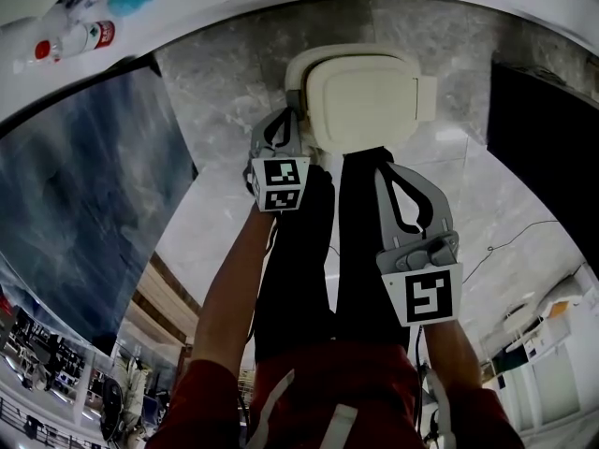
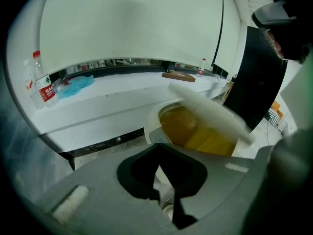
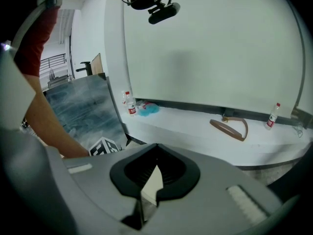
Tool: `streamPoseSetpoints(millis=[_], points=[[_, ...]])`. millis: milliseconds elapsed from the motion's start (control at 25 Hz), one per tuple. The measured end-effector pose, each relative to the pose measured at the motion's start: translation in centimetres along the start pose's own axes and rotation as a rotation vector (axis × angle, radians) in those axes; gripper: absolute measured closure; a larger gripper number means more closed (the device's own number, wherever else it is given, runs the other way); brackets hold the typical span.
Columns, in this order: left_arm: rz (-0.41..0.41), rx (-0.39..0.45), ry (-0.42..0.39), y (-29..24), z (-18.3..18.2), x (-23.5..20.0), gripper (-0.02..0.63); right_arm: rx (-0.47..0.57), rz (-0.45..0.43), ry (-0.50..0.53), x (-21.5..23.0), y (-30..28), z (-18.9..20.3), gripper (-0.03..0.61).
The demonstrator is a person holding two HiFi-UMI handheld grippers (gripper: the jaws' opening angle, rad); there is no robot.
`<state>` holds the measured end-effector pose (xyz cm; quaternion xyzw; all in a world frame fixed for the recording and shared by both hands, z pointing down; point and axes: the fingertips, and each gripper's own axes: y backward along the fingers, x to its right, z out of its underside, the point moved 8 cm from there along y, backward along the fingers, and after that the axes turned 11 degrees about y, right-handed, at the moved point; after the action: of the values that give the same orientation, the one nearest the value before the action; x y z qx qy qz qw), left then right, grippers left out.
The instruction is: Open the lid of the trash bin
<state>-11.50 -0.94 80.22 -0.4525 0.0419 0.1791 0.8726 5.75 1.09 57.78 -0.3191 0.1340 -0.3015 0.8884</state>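
Nearest us, the right gripper (image 1: 391,178) hangs back by the legs and the left gripper (image 1: 281,124) sits just beside the trash bin (image 2: 151,124). Both have their jaws pressed together on nothing, so we reckon a foot on a pedal is doing the lifting. The one bin is on the floor below the bench's (image 2: 122,97) front edge, its single lid (image 2: 210,112) tilted up over a yellow inside. Further back, three bottles stand along the bench's rear edge: two (image 2: 43,82) at one end, one (image 2: 202,67) toward the other.
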Motion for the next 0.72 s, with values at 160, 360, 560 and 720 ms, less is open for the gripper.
streamPoseSetpoints(millis=[160, 360, 560, 720], points=[[0.024, -0.013, -0.009, -0.1, -0.2, 0.0, 0.606, -0.002, 0.008, 0.001, 0.3, 0.3, -0.1, 0.578], [0.031, 0.001, -0.024, -0.2, 0.0, 0.2, 0.606, 0.003, 0.017, 0.009, 0.4, 0.4, -0.5, 0.578], [0.019, 0.012, -0.006, 0.0, 0.2, 0.2, 0.604, 0.007, 0.017, 0.012, 0.2, 0.5, -1.0, 0.578], [0.032, 0.005, -0.007, 0.1, 0.0, 0.3, 0.606, 0.013, 0.019, 0.016, 0.2, 0.7, -1.2, 0.578]])
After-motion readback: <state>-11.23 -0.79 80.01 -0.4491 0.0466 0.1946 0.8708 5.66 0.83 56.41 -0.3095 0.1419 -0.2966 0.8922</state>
